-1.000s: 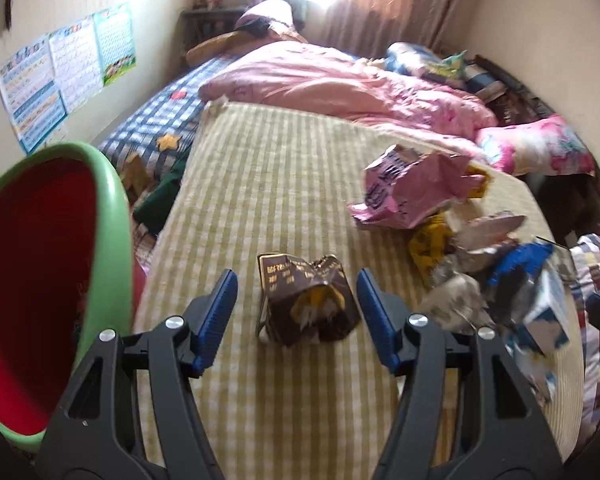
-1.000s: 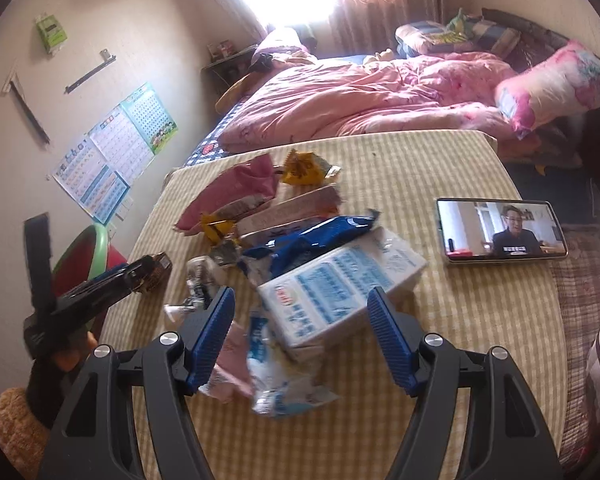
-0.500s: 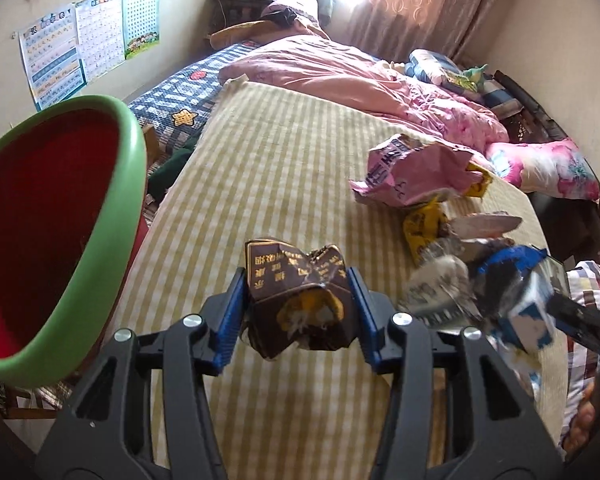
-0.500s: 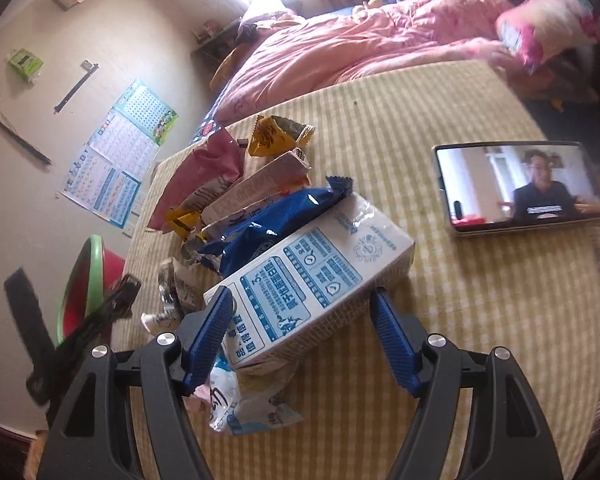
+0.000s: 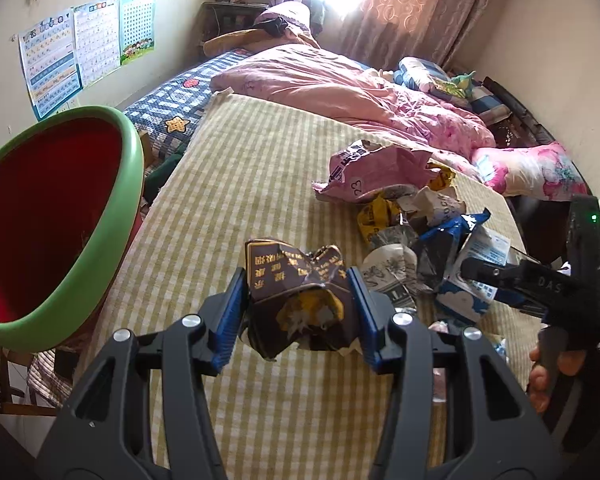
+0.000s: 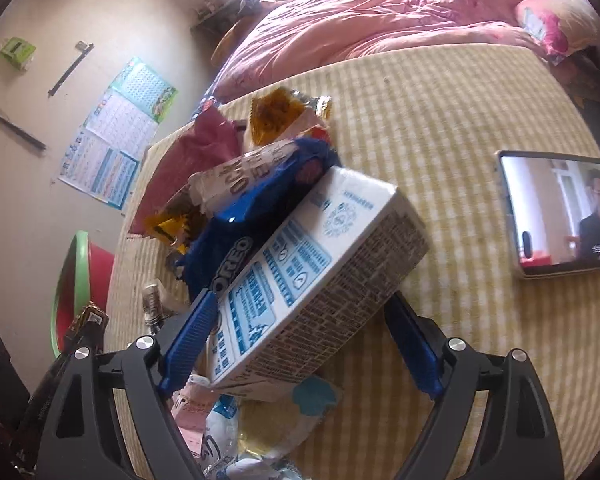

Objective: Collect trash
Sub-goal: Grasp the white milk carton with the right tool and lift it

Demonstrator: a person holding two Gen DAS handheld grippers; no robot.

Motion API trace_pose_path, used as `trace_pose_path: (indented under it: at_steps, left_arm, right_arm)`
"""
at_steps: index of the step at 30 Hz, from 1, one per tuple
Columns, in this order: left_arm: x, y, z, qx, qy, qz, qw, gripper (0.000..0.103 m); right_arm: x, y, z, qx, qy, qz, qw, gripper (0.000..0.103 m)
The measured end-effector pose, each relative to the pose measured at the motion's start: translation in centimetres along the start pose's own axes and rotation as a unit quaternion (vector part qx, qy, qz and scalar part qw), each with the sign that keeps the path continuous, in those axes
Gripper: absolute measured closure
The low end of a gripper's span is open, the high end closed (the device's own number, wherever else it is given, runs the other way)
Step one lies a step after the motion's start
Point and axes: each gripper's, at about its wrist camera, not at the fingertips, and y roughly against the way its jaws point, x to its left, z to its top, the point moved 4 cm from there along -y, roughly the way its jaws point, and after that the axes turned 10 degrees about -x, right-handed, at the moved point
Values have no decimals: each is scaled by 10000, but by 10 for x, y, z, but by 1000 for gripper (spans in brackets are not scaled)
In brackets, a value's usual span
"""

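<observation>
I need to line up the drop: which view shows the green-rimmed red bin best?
The left wrist view: the bin fills its left side, mouth open toward the camera, green rim and red inside clear. The right wrist view shows only a narrow strip of it at far left, beyond the table edge.

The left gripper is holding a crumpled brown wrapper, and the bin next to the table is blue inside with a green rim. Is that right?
Not quite. The bin is red inside, not blue; its rim is green, as the left wrist view shows. The rest holds: the left gripper is clamped on the crumpled brown wrapper.
</observation>
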Motion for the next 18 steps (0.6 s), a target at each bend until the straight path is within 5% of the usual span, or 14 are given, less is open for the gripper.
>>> trace_pose_path:
  at_steps: [5, 8, 18]
  left_arm:
    - [4, 7, -4, -18, 99, 45, 9999, 56]
    - [8, 12, -6, -36, 184, 80, 9998, 56]
    - [13, 37, -6, -326, 235, 199, 9990, 56]
  right_arm:
    - [13, 12, -3, -111, 205, 391, 9990, 53]
    - [22, 25, -5, -212, 341, 559, 9976, 62]
    - [63, 74, -6, -802, 793, 1025, 9883, 63]
